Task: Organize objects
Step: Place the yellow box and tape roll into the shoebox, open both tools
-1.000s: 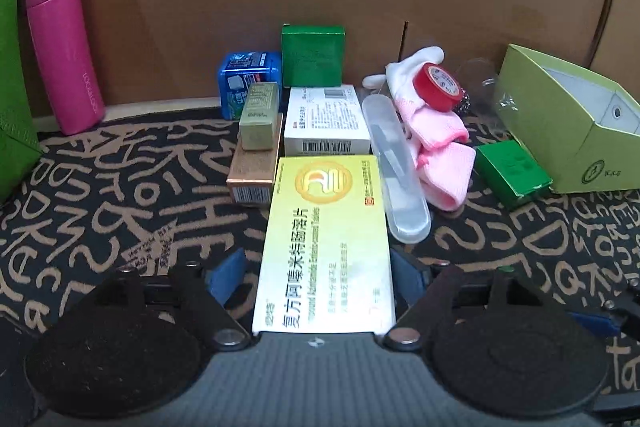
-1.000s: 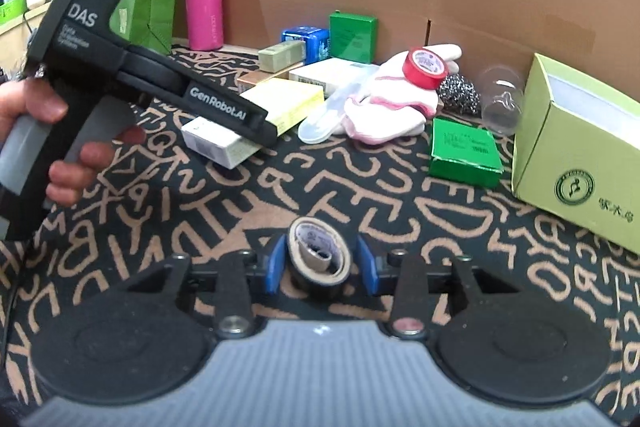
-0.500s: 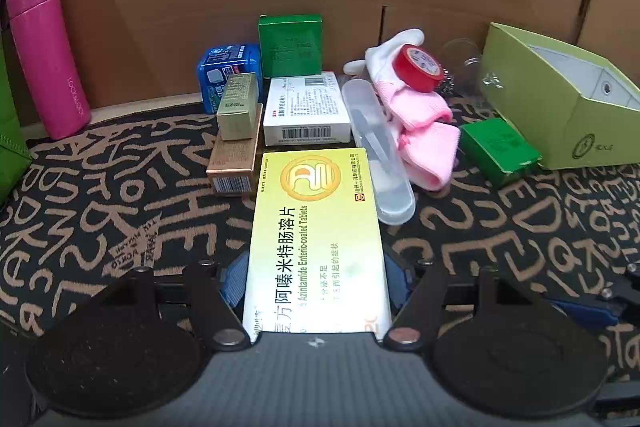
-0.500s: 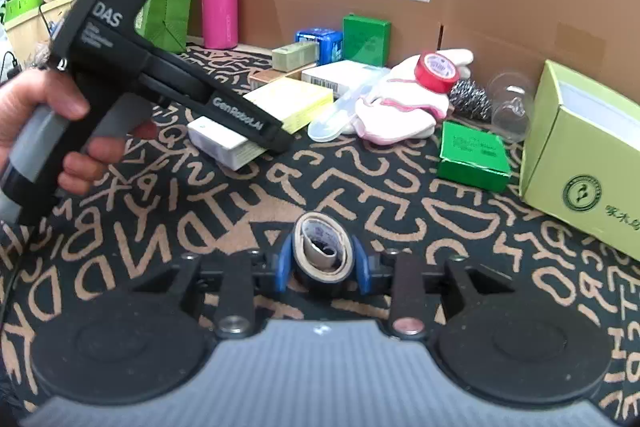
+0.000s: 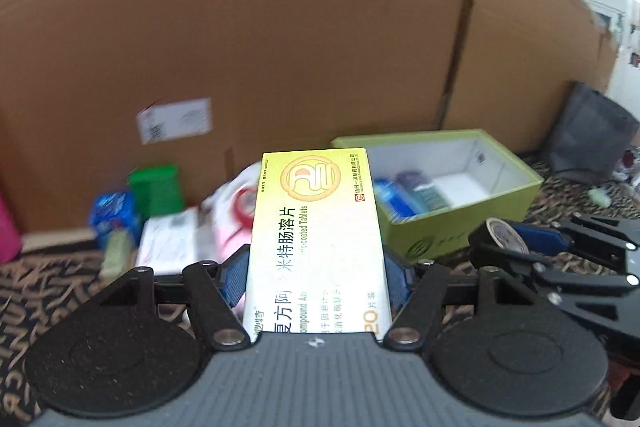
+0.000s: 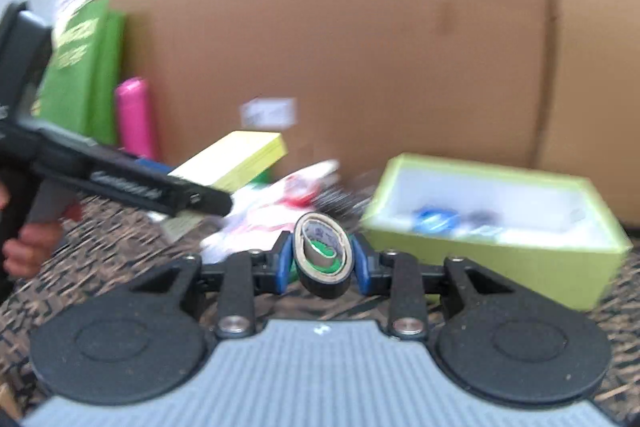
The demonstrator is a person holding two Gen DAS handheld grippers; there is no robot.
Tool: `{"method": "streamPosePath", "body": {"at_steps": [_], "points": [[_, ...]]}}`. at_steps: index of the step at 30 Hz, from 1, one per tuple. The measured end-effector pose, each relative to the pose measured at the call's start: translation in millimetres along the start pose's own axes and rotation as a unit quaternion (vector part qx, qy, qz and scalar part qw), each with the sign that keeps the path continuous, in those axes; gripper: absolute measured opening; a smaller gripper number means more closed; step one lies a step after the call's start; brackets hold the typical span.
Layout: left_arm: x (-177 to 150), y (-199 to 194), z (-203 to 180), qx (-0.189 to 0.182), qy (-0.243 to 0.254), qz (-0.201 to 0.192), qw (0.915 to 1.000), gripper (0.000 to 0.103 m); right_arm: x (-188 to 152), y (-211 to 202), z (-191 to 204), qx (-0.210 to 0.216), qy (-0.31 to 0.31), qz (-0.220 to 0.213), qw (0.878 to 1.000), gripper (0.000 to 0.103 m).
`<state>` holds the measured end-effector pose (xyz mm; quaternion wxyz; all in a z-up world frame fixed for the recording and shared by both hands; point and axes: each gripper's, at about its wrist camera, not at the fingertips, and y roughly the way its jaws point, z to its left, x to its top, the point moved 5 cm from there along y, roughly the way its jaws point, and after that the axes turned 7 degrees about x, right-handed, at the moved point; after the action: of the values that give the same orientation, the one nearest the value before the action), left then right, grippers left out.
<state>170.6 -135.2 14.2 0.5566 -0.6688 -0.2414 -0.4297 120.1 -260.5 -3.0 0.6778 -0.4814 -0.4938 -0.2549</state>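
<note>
Yellow cardboard fills the left gripper [image 5: 316,277]: its blue pads clamp the sides of a tablet box [image 5: 316,227], lifted clear of the patterned mat [image 5: 60,283]. The right gripper [image 6: 323,263] pinches a black tape roll [image 6: 324,259] (squashed oval), near the open green box [image 6: 500,255].

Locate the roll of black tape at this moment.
The roll of black tape sits between the right gripper's fingers, low in the right wrist view, before the green box.

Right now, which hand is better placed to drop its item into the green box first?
Probably right: the right gripper holds its tape roll beside the green box. The left gripper with the yellow box sits farther away.
</note>
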Motion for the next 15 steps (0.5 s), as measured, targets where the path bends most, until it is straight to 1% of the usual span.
{"method": "streamPosePath", "body": {"at_steps": [4,7,10,15], "points": [[34,18,-44,-0.019,0.027,-0.021,0.9992,0.069,21,1,-55,-0.055,0.022,-0.015,0.998,0.031],[52,47,-72,-0.039,0.021,-0.005,0.999,0.069,26,7,-95,-0.1,0.032,-0.014,0.994,0.031],[60,85,-93,-0.026,0.023,0.006,0.9994,0.069,24,22,-131,-0.131,0.04,0.0,0.991,0.031],[60,148,-119,-0.014,0.014,0.043,0.9989,0.068,10,59,-171,-0.148,0.05,0.043,0.987,0.031]]}}
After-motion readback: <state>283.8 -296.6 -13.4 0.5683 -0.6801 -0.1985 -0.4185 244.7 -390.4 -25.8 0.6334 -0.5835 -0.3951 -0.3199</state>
